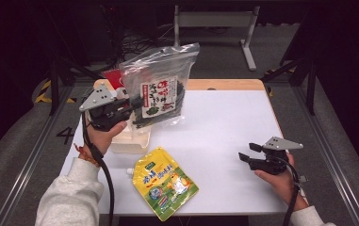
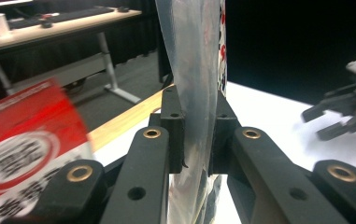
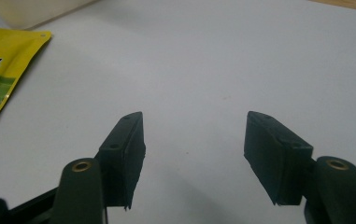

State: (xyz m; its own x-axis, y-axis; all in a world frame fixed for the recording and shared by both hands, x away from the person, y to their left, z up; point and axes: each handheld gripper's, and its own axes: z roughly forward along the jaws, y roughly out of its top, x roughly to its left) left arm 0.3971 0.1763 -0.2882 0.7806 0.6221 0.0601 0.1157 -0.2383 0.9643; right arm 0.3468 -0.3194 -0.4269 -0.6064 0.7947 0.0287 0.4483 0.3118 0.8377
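Left gripper (image 1: 131,104) jaws clamped on the edge of a clear seaweed bag (image 1: 160,87), holding it upright and lifted over the far left of the white surface (image 1: 224,127), above a pale plastic tub (image 1: 131,140). Red packet (image 1: 113,77) sits behind the bag. Right gripper (image 1: 244,157) rests low near the right side, jaws spread, holding nothing. Yellow pouch (image 1: 165,182) lies flat near the front edge.
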